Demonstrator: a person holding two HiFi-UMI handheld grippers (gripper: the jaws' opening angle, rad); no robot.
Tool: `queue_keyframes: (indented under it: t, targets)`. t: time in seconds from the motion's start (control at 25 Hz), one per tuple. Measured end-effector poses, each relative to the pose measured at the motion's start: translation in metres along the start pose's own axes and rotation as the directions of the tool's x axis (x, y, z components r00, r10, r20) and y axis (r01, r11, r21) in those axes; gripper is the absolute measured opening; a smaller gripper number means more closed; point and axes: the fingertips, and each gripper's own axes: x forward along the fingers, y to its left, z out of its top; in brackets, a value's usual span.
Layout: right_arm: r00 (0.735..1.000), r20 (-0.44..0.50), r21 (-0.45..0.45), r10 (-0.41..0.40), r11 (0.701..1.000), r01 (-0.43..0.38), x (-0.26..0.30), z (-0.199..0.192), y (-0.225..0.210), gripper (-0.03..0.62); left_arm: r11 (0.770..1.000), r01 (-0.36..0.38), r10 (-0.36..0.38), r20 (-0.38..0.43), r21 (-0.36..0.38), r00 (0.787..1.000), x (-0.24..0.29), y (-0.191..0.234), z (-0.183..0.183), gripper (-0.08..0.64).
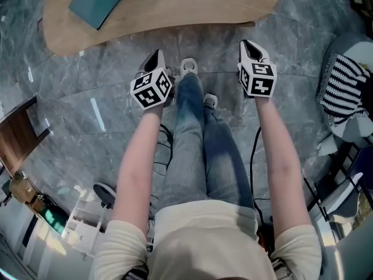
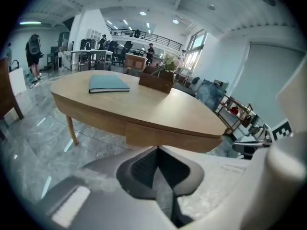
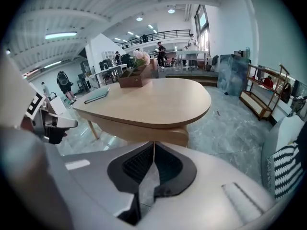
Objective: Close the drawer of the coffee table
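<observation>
The light wooden coffee table (image 1: 175, 7) lies just ahead of me, at the top of the head view. Its drawer front (image 2: 165, 136) sits flush with the table's side panel, facing my left gripper. Held above the floor short of the table's edge, my left gripper (image 1: 156, 56) is shut, its jaws pressed together with nothing between them (image 2: 157, 148). My right gripper (image 1: 247, 43) hovers level with it to the right, also shut and empty (image 3: 154, 143). Neither gripper touches the table. The table's rounded end (image 3: 192, 111) shows in the right gripper view.
A teal book (image 1: 95, 3) and a wooden planter box (image 2: 156, 82) rest on the tabletop. The person's legs and shoes (image 1: 189, 67) stand between the grippers. A chair with a striped cushion (image 1: 344, 86) is at the right, dark wooden furniture (image 1: 20, 133) at the left.
</observation>
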Motion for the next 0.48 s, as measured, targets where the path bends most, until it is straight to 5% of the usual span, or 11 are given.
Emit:
queue_keyframes:
  t: [0.48]
  targets:
    - [0.989,0.129,0.053,0.079,0.995,-0.086,-0.109,0.049,0.046,0.002,1.000,0.026,-0.026,0.066,-0.001,0.997,-0.102,-0.054,0.030,0.002]
